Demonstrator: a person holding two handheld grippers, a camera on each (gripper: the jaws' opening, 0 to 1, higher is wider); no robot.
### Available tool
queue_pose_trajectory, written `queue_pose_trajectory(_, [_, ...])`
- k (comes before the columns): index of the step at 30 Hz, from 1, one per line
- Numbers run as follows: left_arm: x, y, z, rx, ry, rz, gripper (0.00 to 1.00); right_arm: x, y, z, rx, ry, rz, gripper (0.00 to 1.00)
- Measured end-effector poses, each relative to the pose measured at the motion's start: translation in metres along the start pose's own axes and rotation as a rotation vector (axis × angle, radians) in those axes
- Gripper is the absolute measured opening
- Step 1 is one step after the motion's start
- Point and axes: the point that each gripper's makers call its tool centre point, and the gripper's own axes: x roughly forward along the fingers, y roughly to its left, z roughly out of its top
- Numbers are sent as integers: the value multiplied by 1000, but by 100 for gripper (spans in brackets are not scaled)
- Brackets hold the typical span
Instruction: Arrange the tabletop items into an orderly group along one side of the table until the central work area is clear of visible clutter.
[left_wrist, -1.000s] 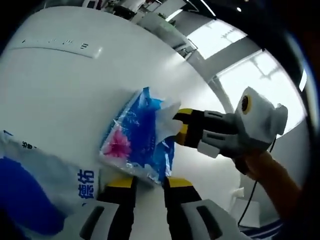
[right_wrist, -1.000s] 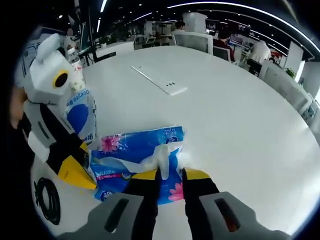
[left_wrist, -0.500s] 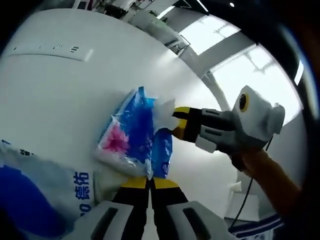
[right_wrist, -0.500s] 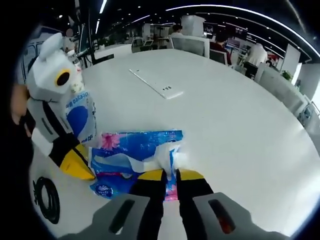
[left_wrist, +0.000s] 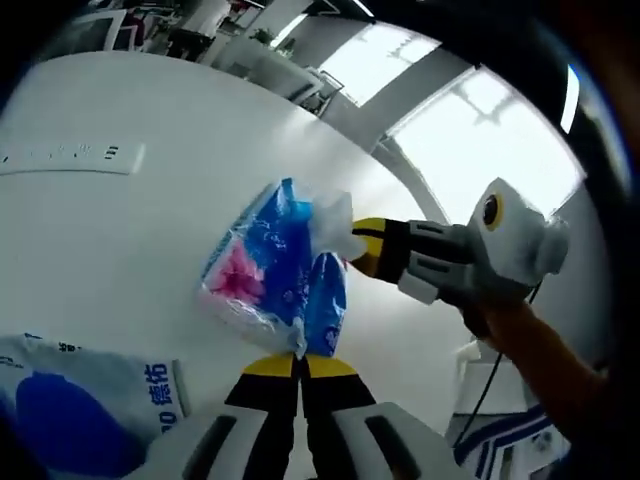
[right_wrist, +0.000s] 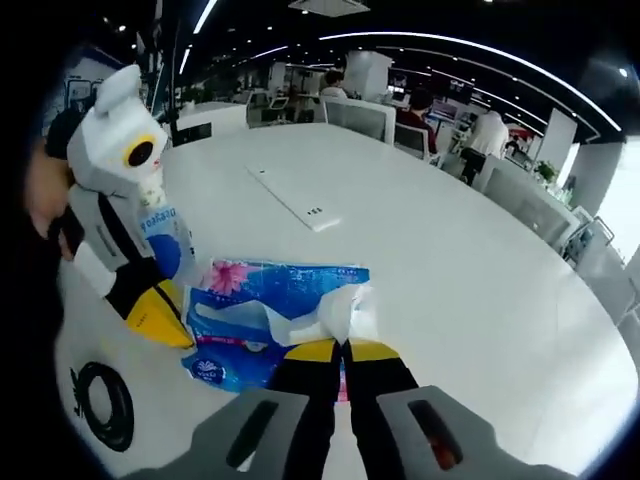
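A blue tissue pack (left_wrist: 268, 272) with a pink flower print is held between both grippers above the white table (left_wrist: 120, 230). My left gripper (left_wrist: 298, 358) is shut on the pack's near corner. My right gripper (left_wrist: 362, 243) reaches in from the right and pinches the pack's far end. In the right gripper view, my right gripper (right_wrist: 343, 349) is shut on the white tissue (right_wrist: 347, 308) sticking out of the pack (right_wrist: 262, 312). There the left gripper (right_wrist: 160, 322) holds the pack's left edge with its yellow tips.
A second blue and white tissue pack (left_wrist: 85, 405) lies near my left gripper, also visible behind it (right_wrist: 163, 238). A white power strip (right_wrist: 292, 199) lies mid-table. A black cable coil (right_wrist: 103, 405) rests near the table edge. People sit at desks (right_wrist: 420, 105) beyond.
My left gripper has shut on the pack's corner, and my right gripper's jaws have shut tighter on the tissue. The pack now hangs between the two grippers.
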Motion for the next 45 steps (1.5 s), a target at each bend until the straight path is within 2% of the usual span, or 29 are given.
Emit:
queue_pose_trajectory(3, [-5,1,-2,99,16,15,0,-11,3,-2,-1,-5,-27,0])
queue_pose_trajectory(9, [-8,-2,-13,134,59,13,0,-29,14,-12,37,-12,-63,0])
queue_pose_trajectory(12, [-11,1,-20,196,81,22,0,-36,23,-19,72,-15,-80,0])
queue_pose_trajectory(16, [-14,5,-27,211,103,32,0,-45,36,-25,108,-23,-109,0])
queue_pose_trajectory(25, [-18,17,-43,234,154,42,0,-51,57,-41,174,-20,-126,0])
queue_pose_trajectory(33, [-16,28,-61,275,223,64,0,-52,78,-65,249,4,-129,0])
queue_pose_trajectory(39, [-13,32,-70,282,257,80,0,-52,90,-74,278,25,-127,0])
queue_pose_trajectory(45, [-14,35,-73,286,270,104,0,-47,96,-87,365,36,-121,0])
